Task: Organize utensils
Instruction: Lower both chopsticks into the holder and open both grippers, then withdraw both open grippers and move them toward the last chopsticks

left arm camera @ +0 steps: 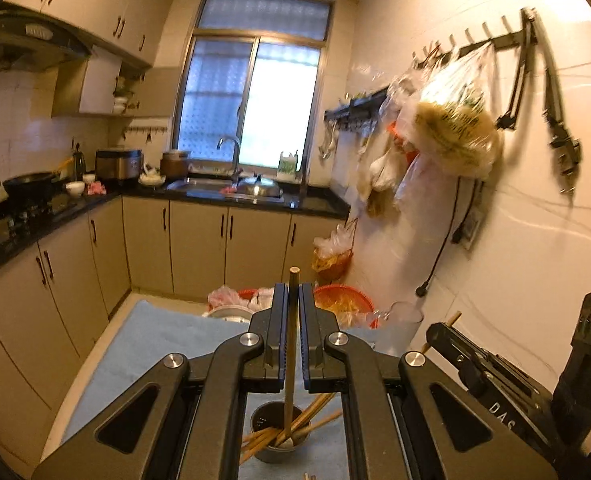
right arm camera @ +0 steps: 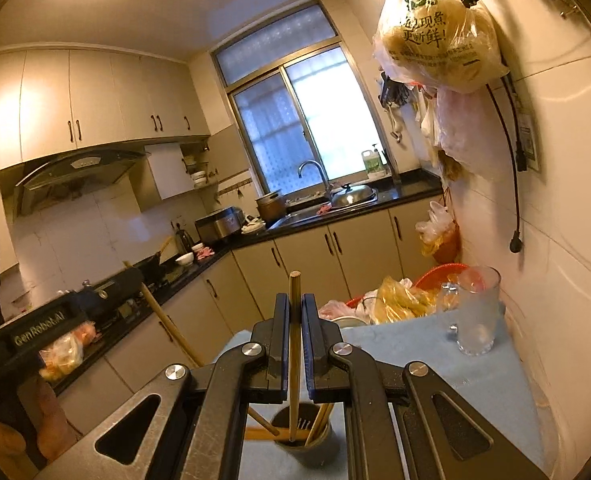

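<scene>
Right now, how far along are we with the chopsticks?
Several chopsticks already lean in the dark cup. In hand: the left gripper and right gripper each clamp one chopstick upright above the cup. Left: putting both in, plus something barely visible at the left view's bottom edge.

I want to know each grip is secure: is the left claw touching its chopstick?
Touching. The left wrist view shows the left claw shut on the chopstick, both pads pressed against its sides with no gap.

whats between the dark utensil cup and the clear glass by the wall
Only bare blue cloth lies between the utensil cup and the clear glass, as the right wrist view shows.
</scene>
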Demonstrator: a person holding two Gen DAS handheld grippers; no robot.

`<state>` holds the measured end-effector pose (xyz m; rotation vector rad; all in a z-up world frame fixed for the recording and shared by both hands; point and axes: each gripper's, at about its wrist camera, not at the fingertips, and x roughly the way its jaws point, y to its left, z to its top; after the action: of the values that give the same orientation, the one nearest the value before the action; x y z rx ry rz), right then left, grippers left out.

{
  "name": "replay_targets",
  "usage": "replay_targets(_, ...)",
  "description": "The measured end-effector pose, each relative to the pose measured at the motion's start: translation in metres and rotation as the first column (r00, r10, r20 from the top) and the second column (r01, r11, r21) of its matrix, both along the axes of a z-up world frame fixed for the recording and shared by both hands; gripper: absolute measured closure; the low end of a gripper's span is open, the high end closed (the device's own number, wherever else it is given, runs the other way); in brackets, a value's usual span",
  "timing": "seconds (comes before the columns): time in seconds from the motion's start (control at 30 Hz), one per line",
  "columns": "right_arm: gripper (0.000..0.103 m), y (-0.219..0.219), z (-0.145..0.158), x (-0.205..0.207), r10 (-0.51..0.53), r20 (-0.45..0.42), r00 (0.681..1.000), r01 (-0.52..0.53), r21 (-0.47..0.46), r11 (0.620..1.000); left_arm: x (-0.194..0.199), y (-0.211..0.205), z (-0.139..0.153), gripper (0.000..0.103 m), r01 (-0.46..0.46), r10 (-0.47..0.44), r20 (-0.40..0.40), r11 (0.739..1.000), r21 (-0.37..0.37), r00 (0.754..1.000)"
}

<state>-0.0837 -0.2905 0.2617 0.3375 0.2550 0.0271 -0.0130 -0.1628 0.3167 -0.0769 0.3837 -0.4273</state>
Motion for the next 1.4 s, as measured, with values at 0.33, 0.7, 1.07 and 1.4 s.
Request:
replay_targets(0.33, 0.096, 0.008, -0.061, 0.053, 0.016, -0.154, 0.988, -0.018, -0.008, 1.0, 0.035, -0.01, -0.052, 0.097, 0.005, 0.003, -0.111, 0.998, 0.064, 0.994)
replay_targets(0.7, 0.065, 0.011, -0.056, 0.038, 0.005, -0.16, 0.987, -0.01, -0.029, 1.0, -0.031, 0.013, -0.027, 0.051, 0.027, -0.027, -0.009, 0.999, 0.033, 1.0)
replay_targets(1.07, 0.044, 0.015, -0.047, -0.037, -0.056, -0.205, 0.977, 0.03, -0.129, 0.991, -0.12, 0.06, -0.042, 0.033, 0.021, -0.023, 0.028, 0.999, 0.048, 0.999)
replay_targets(1.4, 0.041, 0.005, -0.129, -0.079, 0.009, -0.515, 0.857, -0.065, -0.091, 0.994, -0.146, 0.095, -0.144, 0.033, -0.025, 0.051, -0.202, 0.992, 0.127, 0.978)
